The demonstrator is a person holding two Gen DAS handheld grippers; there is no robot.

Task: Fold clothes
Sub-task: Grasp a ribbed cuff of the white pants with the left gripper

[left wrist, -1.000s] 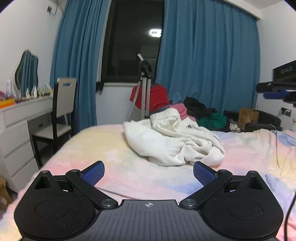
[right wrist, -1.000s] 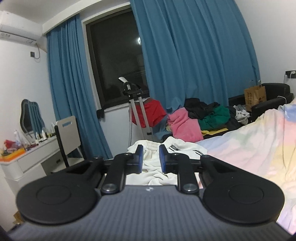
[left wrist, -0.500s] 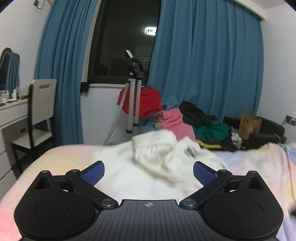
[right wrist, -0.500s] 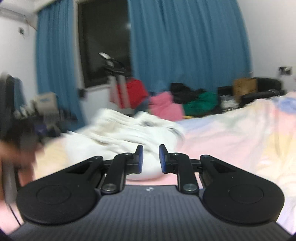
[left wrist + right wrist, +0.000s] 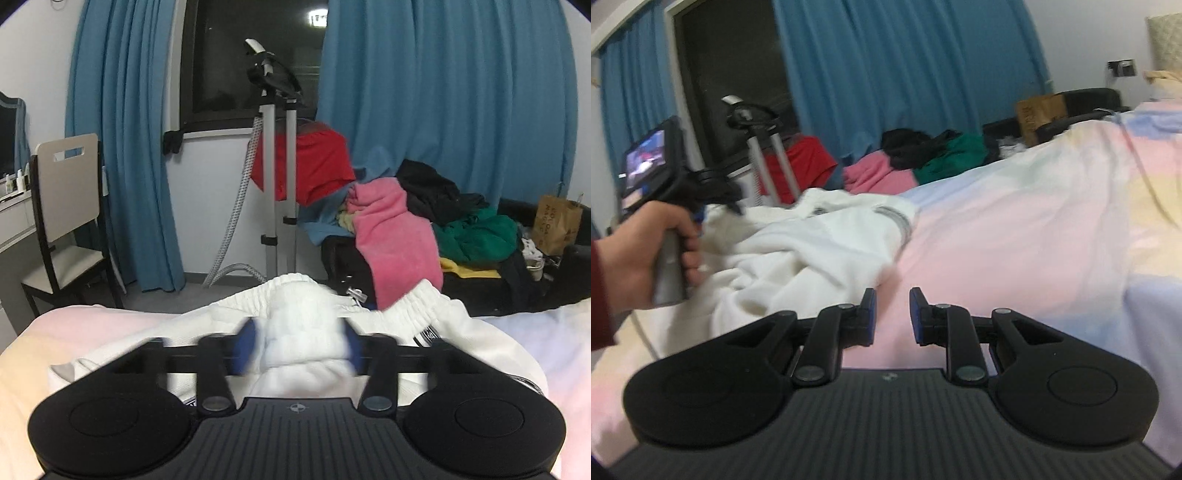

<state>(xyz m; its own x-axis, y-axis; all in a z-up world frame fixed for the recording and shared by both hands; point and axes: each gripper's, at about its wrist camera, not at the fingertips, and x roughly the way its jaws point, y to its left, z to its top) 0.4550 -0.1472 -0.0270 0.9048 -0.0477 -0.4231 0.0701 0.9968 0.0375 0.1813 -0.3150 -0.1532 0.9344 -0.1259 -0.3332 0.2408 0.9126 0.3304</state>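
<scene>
Moved: the left claw (image 5: 299,349), which stood wide apart and back from the white garment (image 5: 306,325) a second ago, is now in it, its jaws closing on a bunched fold by the waistband; the right claw (image 5: 892,314) has dropped low over the bed (image 5: 1015,221).
Left claw: closing, cloth between the blurred pads; whether they press yet I cannot tell.
Right claw: jaws a little apart, nothing between them, only pink sheet beyond.
Garment: crumpled near the bed's far-left edge, left of the right claw.
Risk, grip: the fold is thick and loose, so several layers may be caught, and lifting would drag a lump rather than one edge.
Risk, edge: a pull to the far side could slide it off the bed.
Risk, right claw: it may pinch the sheet along with the cloth.
</scene>
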